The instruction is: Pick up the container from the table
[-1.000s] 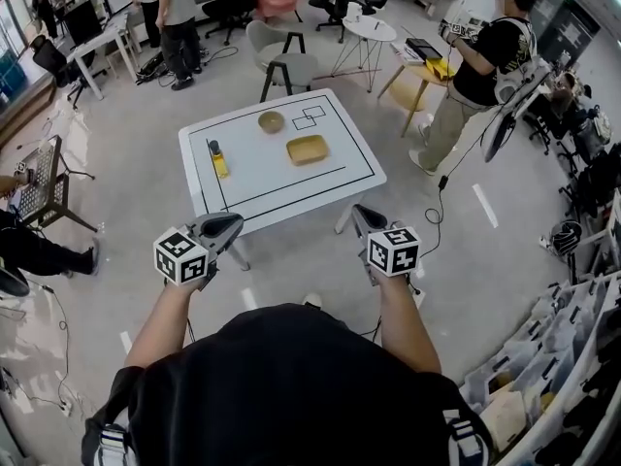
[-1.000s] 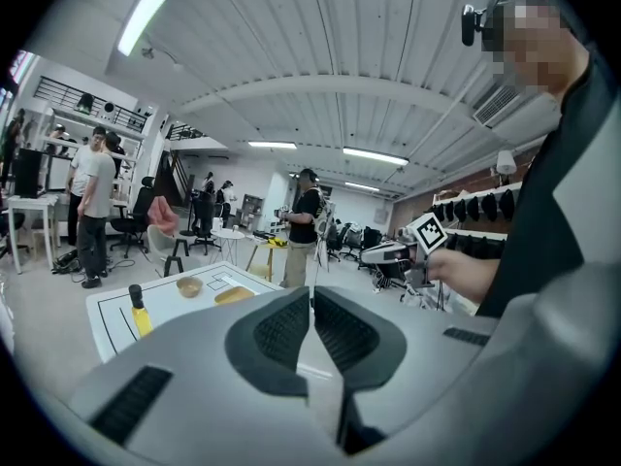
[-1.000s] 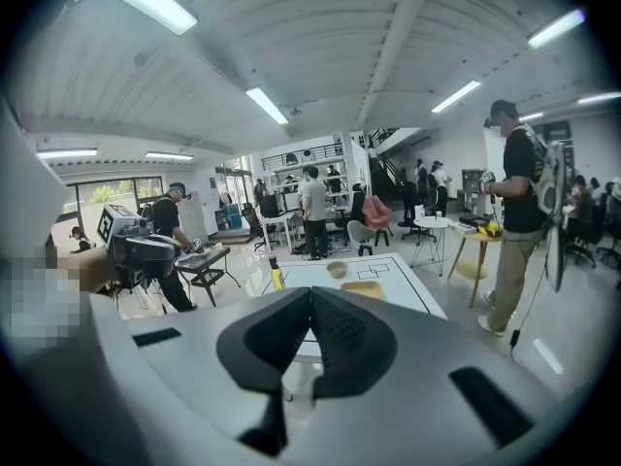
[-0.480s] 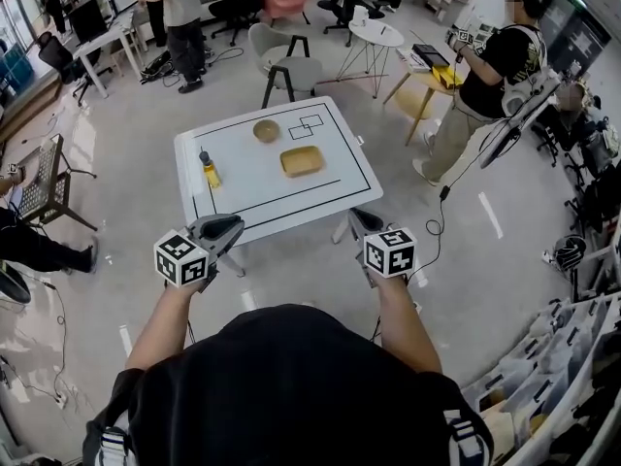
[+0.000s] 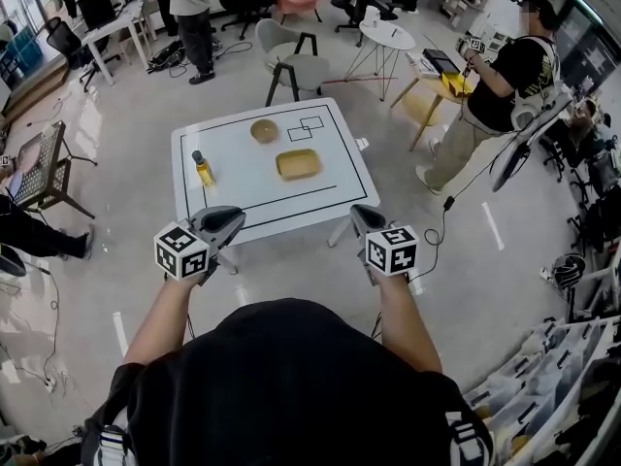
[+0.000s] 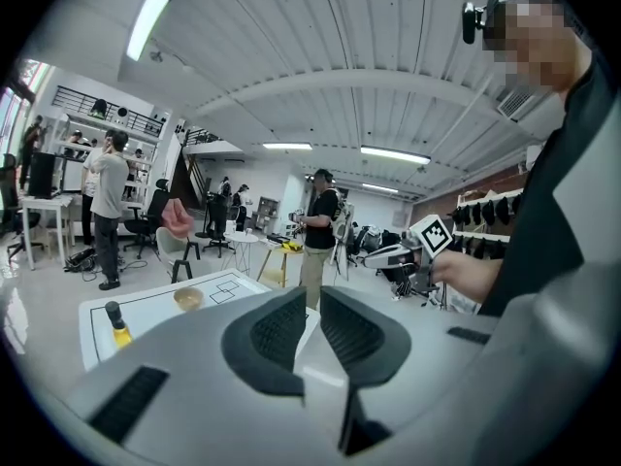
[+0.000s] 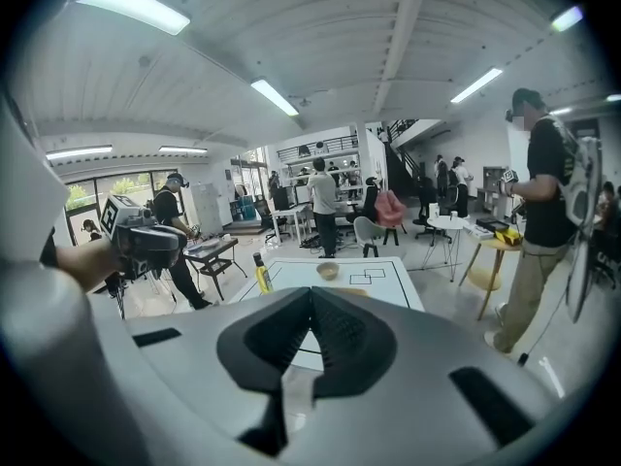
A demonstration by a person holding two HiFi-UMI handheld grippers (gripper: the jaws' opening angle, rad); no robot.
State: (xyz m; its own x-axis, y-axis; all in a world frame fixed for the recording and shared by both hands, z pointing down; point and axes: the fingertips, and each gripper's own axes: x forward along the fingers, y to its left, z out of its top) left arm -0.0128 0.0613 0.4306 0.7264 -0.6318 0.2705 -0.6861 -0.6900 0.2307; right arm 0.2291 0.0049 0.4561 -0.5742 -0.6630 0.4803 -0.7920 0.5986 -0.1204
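Counter point(image 5: 233, 153) had drawn nearer; container point(image 5: 298, 164) lay untouched. Right gripper point(image 5: 361, 216): fingers were closed, empty. Left gripper point(image 5: 229, 219): fingers seemingly slightly parted, empty.

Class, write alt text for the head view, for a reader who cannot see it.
A person holds the left gripper and right gripper just short of a white table carrying a yellow container, a small bowl and a bottle. Other people stand around the room.
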